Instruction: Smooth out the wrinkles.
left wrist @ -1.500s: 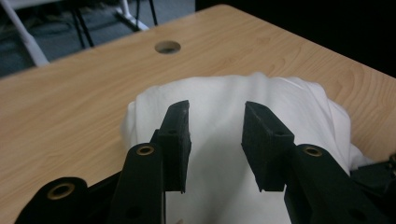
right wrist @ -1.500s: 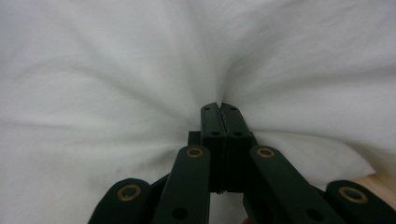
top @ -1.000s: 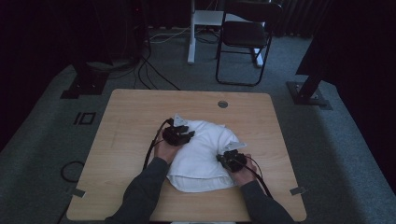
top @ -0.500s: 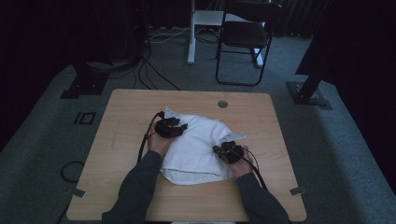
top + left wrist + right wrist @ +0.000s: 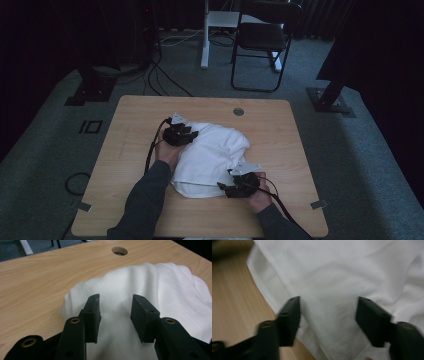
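Observation:
A white cloth (image 5: 210, 155) lies bunched on the wooden table (image 5: 125, 145), its rumpled folds also seen as the cloth (image 5: 160, 287) and the cloth (image 5: 337, 272). My left gripper (image 5: 186, 134) rests at the cloth's far left corner; in the left gripper view the left gripper (image 5: 115, 312) stands open over the fabric with nothing pinched. My right gripper (image 5: 227, 186) sits at the cloth's near right edge. In the right gripper view the right gripper (image 5: 328, 315) is open wide above the hemmed edge, slightly blurred.
A round cable hole (image 5: 238, 111) sits near the table's far edge. A black chair (image 5: 260, 45) and a white stand (image 5: 207, 35) are on the carpet beyond. Cables (image 5: 155, 80) trail on the floor at far left.
Both grippers have shifted left and toward the person, and the cloth has been dragged and bunched with them. The right gripper moved down to the near edge.

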Demonstrator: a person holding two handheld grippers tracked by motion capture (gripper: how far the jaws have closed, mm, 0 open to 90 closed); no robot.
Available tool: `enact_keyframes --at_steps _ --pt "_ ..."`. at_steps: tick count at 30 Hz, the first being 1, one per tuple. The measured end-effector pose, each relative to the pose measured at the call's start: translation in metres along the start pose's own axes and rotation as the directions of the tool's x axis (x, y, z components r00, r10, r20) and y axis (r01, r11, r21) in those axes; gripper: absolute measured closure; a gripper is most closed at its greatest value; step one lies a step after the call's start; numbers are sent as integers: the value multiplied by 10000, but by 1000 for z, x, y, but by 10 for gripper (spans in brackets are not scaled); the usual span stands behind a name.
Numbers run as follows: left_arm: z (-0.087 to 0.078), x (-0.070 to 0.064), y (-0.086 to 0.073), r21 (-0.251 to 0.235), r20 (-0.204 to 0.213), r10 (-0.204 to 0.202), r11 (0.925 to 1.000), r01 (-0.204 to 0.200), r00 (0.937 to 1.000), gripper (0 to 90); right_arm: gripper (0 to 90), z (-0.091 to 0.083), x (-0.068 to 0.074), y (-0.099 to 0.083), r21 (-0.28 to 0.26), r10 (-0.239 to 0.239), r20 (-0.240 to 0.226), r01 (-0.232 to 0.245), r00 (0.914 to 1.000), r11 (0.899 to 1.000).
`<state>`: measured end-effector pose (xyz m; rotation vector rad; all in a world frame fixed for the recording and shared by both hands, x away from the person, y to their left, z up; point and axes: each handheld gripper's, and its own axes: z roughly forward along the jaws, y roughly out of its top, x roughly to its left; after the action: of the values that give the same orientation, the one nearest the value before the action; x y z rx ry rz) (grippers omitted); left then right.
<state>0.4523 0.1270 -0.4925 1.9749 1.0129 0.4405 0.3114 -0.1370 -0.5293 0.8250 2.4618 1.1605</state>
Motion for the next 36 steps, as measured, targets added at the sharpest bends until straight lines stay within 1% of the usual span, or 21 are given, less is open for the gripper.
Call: enact_keyframes --at_steps 1,2,3,5,8,11,13,15,18,19,22,24,25,26,27,29,30,31,32,35,36 --pt "2 0 -1 37 -1 8 10000 -8 10000 597 560 3 1 -2 216 -214 55 213 9998 9995" --pt "3 0 -1 84 14 23 10000 -23 10000 597 676 4 1 -3 396 -299 4 299 9996 9988" --pt "3 1 -2 116 22 31 9999 -32 10000 596 783 5 0 -4 437 -262 -19 262 9997 9987" --pt "4 2 -2 121 9 -4 9999 3 10000 593 865 1 -2 -5 311 -219 -21 220 9998 9993" --pt "6 4 -3 167 -85 -53 9998 54 10000 587 877 -12 -4 -6 50 -215 84 215 9997 9998" --pt "8 4 -4 223 -168 -81 9997 84 9998 587 878 -27 -9 -9 -231 76 -7 -76 10000 9997" --pt "10 3 -4 222 -156 -105 9997 109 9998 587 881 -38 -13 -15 -361 233 274 -223 9994 9991" --pt "12 2 -4 227 -136 -117 9997 120 9998 587 880 -44 -18 -20 -443 480 371 -463 9982 9979" --pt "14 0 -5 266 18 -39 9996 39 10000 584 880 -49 -28 -30 -416 885 593 -861 9943 9954" --pt "14 0 -5 258 46 -41 9997 39 10000 582 881 -48 -31 -34 -268 953 828 -934 9920 9953" --pt "14 0 -5 178 107 -137 9998 135 9998 574 880 -44 -37 -41 -61 1160 988 -1160 9883 9932" --pt "13 0 -4 150 -18 -181 9997 182 9998 571 880 -38 -42 -44 175 1264 1250 -1295 9841 9914" --pt "13 0 -4 159 -51 -170 9997 171 9998 571 879 -34 -45 -45 296 1320 1496 -1379 9799 9900" --pt "13 0 -4 159 -51 -170 9997 171 9998 565 879 -34 -45 -45 296 1320 1496 -1379 9799 9900" --pt "11 0 -3 168 -47 -272 9995 273 9996 550 873 -27 -51 -46 569 1430 1789 -1553 9734 9862" --pt "6 -4 -1 49 -125 -296 9995 297 9995 547 865 -21 -58 -47 579 1641 1829 -1772 9694 9825" --pt "-2 -9 3 -199 -51 -279 9994 278 9996 541 863 -17 -60 -48 673 1710 1797 -1855 9687 9803" --pt "-2 -9 3 -199 -51 -279 9994 278 9996 540 863 -17 -60 -48 673 1710 1797 -1855 9687 9803" --pt "-5 -12 3 -267 -6 -260 9993 259 9997 540 861 -11 -62 -48 740 1796 1702 -1943 9689 9782" --pt "-22 -29 3 -677 331 -81 9977 103 9994 539 860 -8 -63 -46 735 1882 1600 -2018 9690 9767" --pt "-28 -40 -1 -775 423 132 9969 -99 9990 539 859 -8 -63 -45 729 1902 1576 -2035 9690 9763"
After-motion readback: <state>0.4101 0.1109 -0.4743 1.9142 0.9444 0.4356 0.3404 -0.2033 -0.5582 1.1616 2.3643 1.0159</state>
